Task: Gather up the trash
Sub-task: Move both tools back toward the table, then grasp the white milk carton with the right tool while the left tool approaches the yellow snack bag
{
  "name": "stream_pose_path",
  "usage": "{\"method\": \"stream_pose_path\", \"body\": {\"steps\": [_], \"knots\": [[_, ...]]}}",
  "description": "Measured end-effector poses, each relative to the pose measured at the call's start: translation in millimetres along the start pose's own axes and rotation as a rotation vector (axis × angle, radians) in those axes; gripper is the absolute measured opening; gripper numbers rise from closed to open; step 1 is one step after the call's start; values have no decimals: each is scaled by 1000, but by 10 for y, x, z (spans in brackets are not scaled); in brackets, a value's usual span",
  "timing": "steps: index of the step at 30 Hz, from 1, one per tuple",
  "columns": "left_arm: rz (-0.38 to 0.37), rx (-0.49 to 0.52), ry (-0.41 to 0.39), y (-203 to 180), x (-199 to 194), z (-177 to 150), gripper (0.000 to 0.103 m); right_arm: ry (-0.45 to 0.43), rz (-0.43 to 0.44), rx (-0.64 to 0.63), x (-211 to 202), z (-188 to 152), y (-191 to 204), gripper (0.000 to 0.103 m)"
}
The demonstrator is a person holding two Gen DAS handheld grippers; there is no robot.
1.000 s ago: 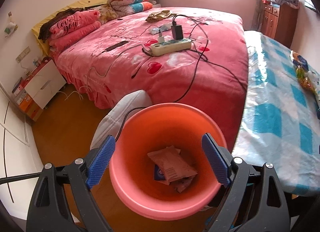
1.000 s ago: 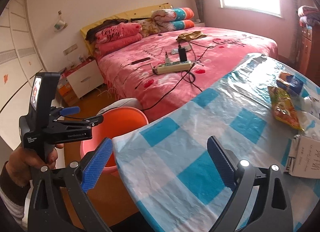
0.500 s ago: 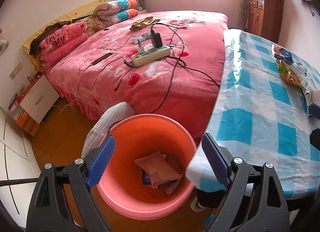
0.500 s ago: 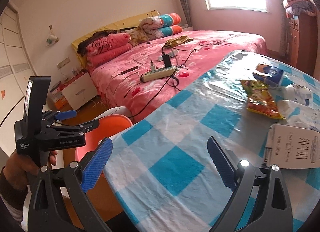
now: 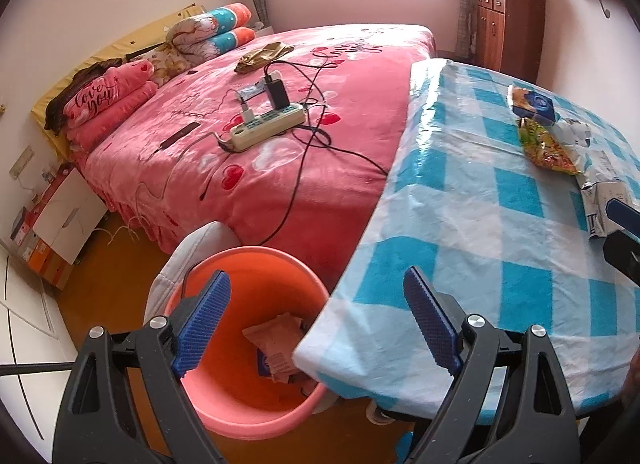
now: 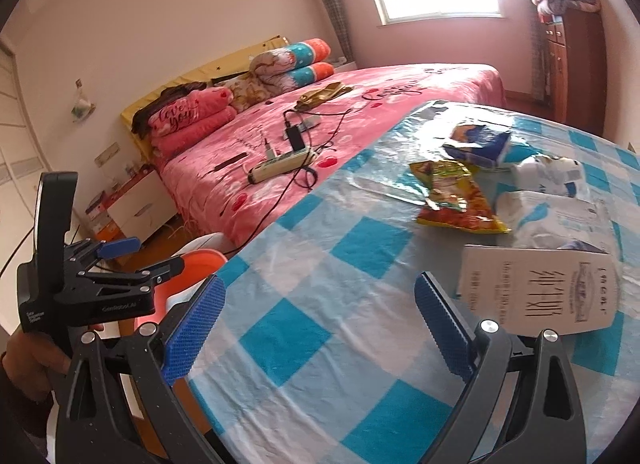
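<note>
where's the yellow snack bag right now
The yellow snack bag lies on the checked table, right side of the right wrist view, between the blue box and white carton.

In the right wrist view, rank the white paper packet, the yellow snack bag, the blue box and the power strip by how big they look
1. White paper packet, nearest the camera.
2. Yellow snack bag.
3. Blue box, close behind.
4. Power strip; farthest, so unsure.

Blue-checked tabletop (image 6: 340, 304) lies bare near its edge; snack wrappers (image 6: 456, 200) crowd the far side; orange plastic bucket (image 5: 224, 396) sits open-topped beside it.
</note>
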State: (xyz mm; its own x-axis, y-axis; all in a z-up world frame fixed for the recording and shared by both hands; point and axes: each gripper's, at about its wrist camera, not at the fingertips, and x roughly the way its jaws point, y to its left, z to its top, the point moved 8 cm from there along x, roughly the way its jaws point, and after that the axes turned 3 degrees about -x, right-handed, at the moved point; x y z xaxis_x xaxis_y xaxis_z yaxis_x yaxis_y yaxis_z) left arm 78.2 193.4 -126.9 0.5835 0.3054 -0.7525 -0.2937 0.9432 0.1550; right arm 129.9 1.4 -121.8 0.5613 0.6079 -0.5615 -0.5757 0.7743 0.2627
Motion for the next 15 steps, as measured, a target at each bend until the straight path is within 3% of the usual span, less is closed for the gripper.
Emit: {"method": "stream_pose_path", "body": {"steps": [15], "knots": [[-55, 39, 25, -551, -53, 70, 89, -63, -44, 77, -258, 94, -466, 95]]}}
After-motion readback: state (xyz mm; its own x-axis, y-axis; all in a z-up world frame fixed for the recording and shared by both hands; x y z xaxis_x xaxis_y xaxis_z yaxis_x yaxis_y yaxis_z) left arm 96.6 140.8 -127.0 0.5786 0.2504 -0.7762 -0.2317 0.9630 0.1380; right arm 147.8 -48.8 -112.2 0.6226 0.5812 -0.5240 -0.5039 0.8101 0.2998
